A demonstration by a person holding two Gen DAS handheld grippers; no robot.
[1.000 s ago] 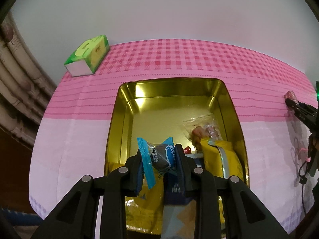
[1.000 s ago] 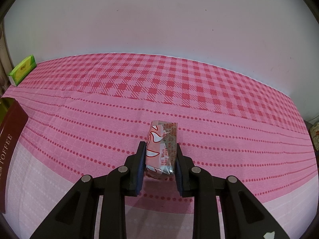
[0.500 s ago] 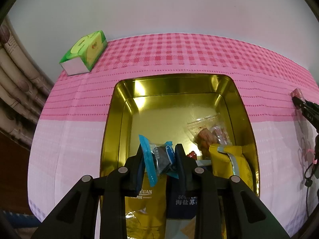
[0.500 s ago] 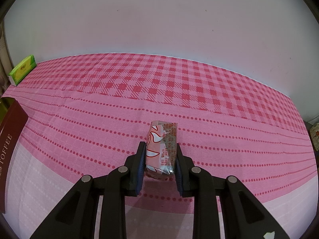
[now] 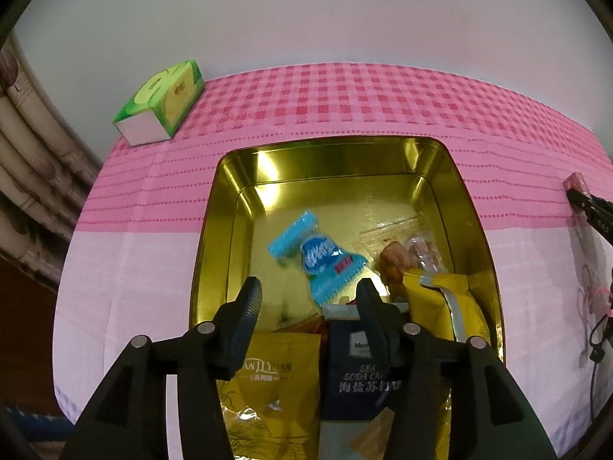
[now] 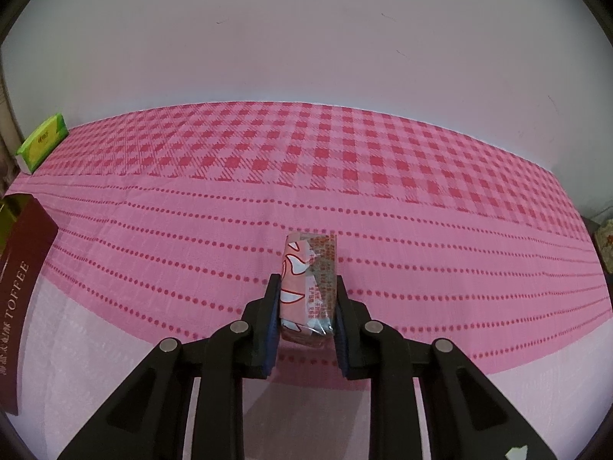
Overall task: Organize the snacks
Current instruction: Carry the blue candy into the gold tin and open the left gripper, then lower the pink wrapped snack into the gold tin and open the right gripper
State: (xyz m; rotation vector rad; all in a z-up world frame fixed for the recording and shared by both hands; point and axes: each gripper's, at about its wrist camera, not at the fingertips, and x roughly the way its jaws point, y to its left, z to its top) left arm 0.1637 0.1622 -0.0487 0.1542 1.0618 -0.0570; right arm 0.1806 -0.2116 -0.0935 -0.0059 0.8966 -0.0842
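In the left wrist view a gold tin [image 5: 471, 207] sits on the pink cloth. My left gripper [image 5: 308, 301] hangs over its near half with its jaws opening and nothing between them. A blue wrapped snack [image 5: 314, 255] lies loose in the tin just beyond the fingertips, beside a clear bag of sweets [image 5: 406, 245], yellow packets [image 5: 440, 306] and a dark blue cracker pack [image 5: 360, 375]. In the right wrist view my right gripper [image 6: 305, 297] is shut on a pink wrapped snack [image 6: 308, 287] resting on the tablecloth [image 6: 421, 230].
A green tissue box [image 5: 161, 103] stands at the table's back left corner, also the green tissue box [image 6: 42, 142] in the right view. A dark red toffee lid [image 6: 19, 287] lies at the left. A wall runs behind the table.
My left gripper has opened and let go of the blue wrapped snack, which has dropped into the tin. The right gripper stays clamped on the pink snack without moving.
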